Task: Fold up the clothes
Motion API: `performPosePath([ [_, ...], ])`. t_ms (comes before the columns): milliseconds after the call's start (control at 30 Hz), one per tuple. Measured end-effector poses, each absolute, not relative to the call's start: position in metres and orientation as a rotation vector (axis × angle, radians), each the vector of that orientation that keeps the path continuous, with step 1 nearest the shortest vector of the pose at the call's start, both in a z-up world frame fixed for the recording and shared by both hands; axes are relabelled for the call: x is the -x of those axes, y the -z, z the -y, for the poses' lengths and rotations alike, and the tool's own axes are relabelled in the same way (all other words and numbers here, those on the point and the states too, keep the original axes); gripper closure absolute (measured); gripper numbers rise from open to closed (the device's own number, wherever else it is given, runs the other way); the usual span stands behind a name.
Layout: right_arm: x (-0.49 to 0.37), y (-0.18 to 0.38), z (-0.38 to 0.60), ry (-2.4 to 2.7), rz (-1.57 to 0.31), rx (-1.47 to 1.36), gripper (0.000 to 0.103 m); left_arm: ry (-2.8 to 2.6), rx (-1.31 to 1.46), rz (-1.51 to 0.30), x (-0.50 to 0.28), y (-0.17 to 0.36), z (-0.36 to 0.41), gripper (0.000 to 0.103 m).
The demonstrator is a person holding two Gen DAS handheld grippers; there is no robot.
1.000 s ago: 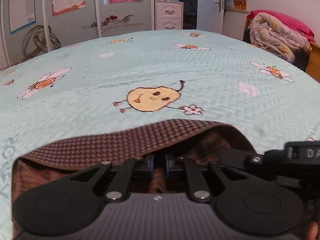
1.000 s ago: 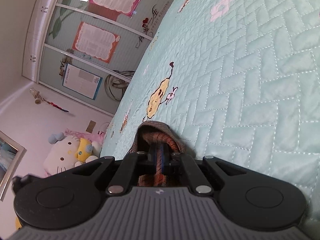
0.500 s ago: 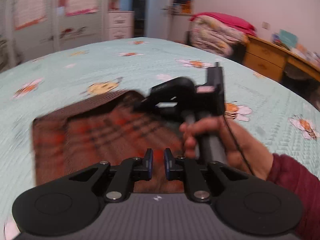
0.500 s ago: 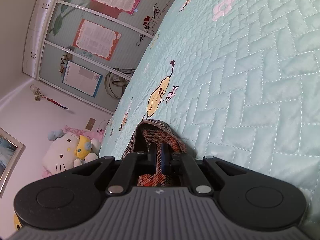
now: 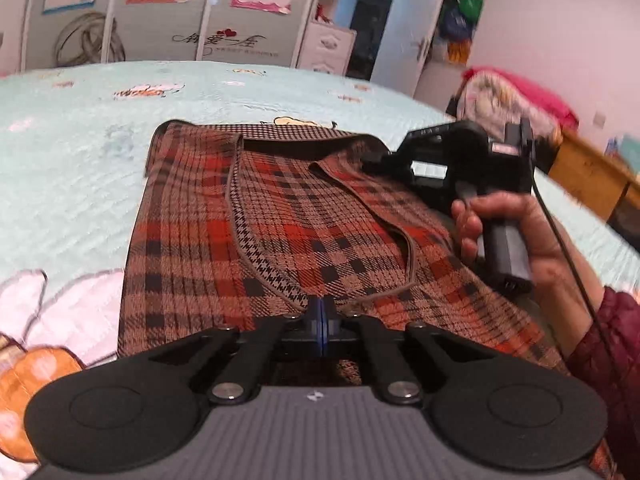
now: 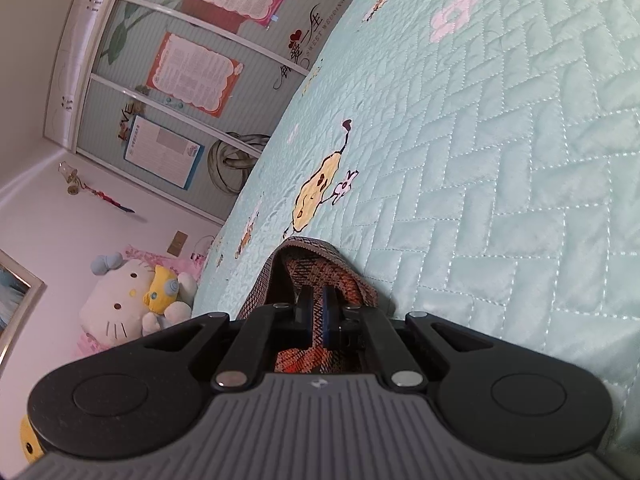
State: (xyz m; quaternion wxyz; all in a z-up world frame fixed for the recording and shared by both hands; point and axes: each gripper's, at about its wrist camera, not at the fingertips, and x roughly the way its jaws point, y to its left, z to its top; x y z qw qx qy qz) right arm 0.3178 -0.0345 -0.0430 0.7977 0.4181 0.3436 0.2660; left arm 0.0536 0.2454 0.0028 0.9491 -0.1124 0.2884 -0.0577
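A red-and-brown plaid garment with houndstooth lining (image 5: 288, 224) lies flattened on a pale-green quilted bedspread (image 5: 80, 184), filling the centre of the left wrist frame. Its long axis runs straight away from the left tool (image 5: 321, 320), from the lower centre up toward the dark houndstooth edge near upper centre. That tool's blue pads are pressed together at the garment's near edge; whether cloth is caught between them is hard to tell, prob. none or only a thin hem.

At frame right the person's hand (image 5: 520, 236) grips the right tool (image 6: 316, 312), which sits at the garment's far right corner. In the right wrist view its pads stand slightly apart w/ a fold of the plaid cloth between them, a loop of fabric bulging just ahead against the bedspread.

Key relation: the near edge is at the left tool, the far right corner at the right one, so any lengthwise fold would carry one end along that near-to-far axis. Flaps already overlap mid-garment.
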Motion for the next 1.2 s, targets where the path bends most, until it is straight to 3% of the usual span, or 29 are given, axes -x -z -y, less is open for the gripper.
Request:
performPosePath([
  [100,-0.301,0.03,0.035,-0.601,-0.7,-0.877,0.098,0.113,0.251,-0.58,-0.055,-0.002,-0.246,0.098],
  [167,-0.281,0.016,0.039,-0.641,-0.653,-0.878,0.072,0.108,0.257,-0.58,-0.057,-0.003,-0.245,0.097],
  [200,-0.271,0.01,0.04,-0.662,-0.63,-0.878,0.07,0.104,0.245,-0.582,-0.058,-0.004,-0.244,0.097],
  [367,-0.192,-0.04,0.06,-0.758,-0.539,-0.825,0.07,0.073,0.258,-0.65,-0.053,-0.026,-0.245,0.097],
  [567,-0.013,-0.079,0.114,-0.914,-0.628,-0.641,0.07,0.152,0.298,-0.606,0.067,-0.066,-0.231,0.097],
  [767,0.104,-0.027,0.104,-0.914,-0.907,-0.621,0.07,0.197,0.239,-0.767,0.171,-0.038,-0.184,0.093],
  [867,0.136,-0.025,0.114,-0.86,-0.918,-0.564,0.074,0.186,0.179,-0.782,0.21,-0.036,-0.18,0.092],
  [1000,0.175,-0.029,0.131,-0.785,-0.907,-0.493,0.075,0.162,0.196,-0.754,0.25,-0.041,-0.188,0.07],
  [1200,0.234,-0.034,0.156,-0.674,-0.887,-0.387,0.073,0.203,0.174,-0.747,0.289,-0.041,-0.178,0.069],
])
